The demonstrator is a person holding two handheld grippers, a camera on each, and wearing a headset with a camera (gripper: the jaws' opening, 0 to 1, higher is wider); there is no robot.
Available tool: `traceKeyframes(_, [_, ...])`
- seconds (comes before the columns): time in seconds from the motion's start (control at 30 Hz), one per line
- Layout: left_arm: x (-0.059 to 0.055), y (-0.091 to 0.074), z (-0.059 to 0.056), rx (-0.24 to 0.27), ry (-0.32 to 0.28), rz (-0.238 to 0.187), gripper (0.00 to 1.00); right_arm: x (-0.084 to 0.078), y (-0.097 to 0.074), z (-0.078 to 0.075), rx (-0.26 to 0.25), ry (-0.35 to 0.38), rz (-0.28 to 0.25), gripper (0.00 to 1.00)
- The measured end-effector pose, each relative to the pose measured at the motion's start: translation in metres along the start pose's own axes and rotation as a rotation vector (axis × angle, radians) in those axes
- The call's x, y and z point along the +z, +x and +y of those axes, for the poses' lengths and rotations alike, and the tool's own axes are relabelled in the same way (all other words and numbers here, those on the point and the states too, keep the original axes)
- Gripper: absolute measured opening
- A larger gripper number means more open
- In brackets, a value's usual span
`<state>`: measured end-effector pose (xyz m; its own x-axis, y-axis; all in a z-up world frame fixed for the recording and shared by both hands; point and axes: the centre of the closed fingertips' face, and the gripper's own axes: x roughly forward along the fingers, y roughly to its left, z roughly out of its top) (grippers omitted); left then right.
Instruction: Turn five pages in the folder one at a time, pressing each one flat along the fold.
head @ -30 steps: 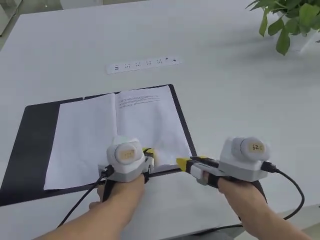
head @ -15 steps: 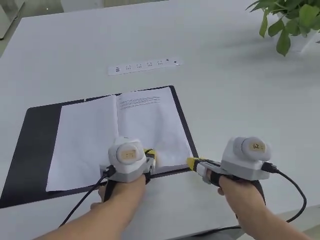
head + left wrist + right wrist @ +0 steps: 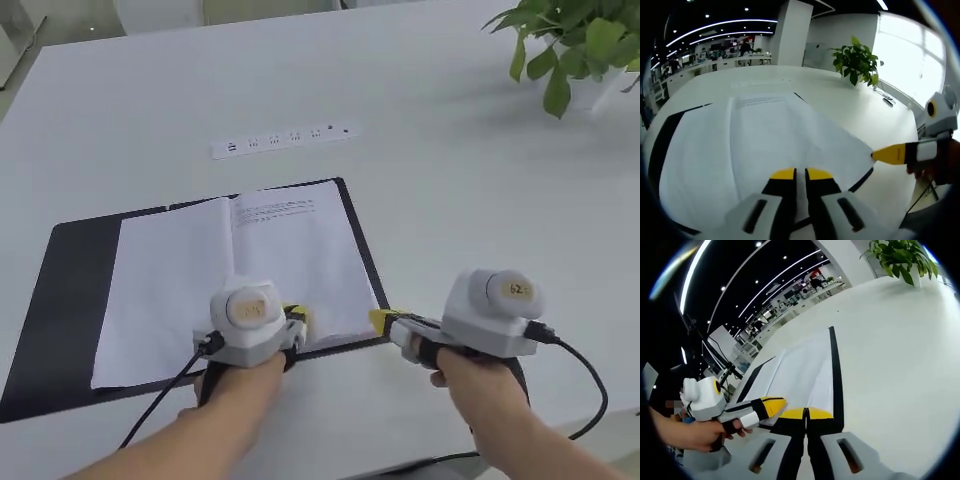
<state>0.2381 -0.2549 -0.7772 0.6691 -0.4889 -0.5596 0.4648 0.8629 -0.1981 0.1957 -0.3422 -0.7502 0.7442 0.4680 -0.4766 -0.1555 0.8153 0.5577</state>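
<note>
white tabletop point(image 3: 450, 180) is covered near left by the open folder point(image 3: 65, 310). left gripper point(image 3: 297, 321), jaws together, is set on the right page point(image 3: 300, 255), probably pinning it; right gripper point(image 3: 380, 321), likewise closed, is held at its near corner.

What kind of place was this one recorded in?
Probably an open-plan office: a big white table with a power strip and a plant, and rows of desks under ceiling lights beyond.
</note>
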Motion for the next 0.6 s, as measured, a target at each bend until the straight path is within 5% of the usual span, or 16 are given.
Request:
traceKeyframes(0.4, [0.001,-0.024,0.000,-0.033,0.099,0.019,0.16,0.022,-0.008,0.032,0.063,-0.038,-0.037,0.00])
traceKeyframes(0.6, [0.014,-0.043,-0.003,-0.065,0.146,-0.016,0.21,0.030,-0.010,0.049,0.087,-0.071,-0.041,0.00])
